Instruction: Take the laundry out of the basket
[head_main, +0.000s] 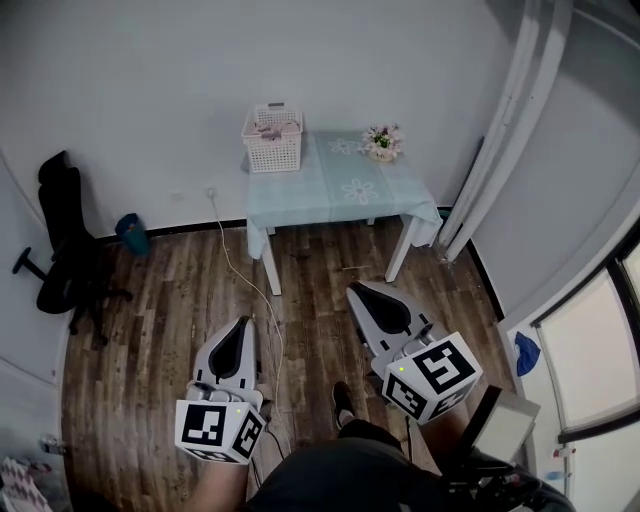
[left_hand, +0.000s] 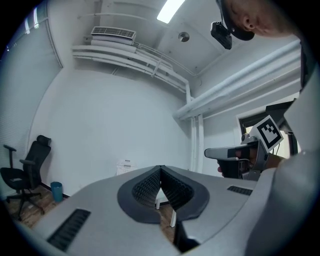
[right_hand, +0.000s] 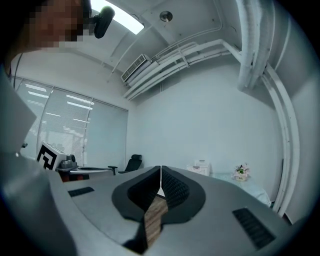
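The room has white walls and a wooden floor (head_main: 150, 340). A small table (head_main: 340, 195) with a pale cloth stands at the far wall. The white basket (head_main: 272, 141) stands on its left back corner, and the laundry (head_main: 270, 127) inside it seems pinkish, but it is too small to tell well. A flower pot (head_main: 382, 143) stands on the right back corner. A black chair (head_main: 60, 235) is at the left. The left gripper (head_main: 243, 322) and the right gripper (head_main: 354, 291) are over the floor, well apart from the table, both clenched with nothing between the jaws.
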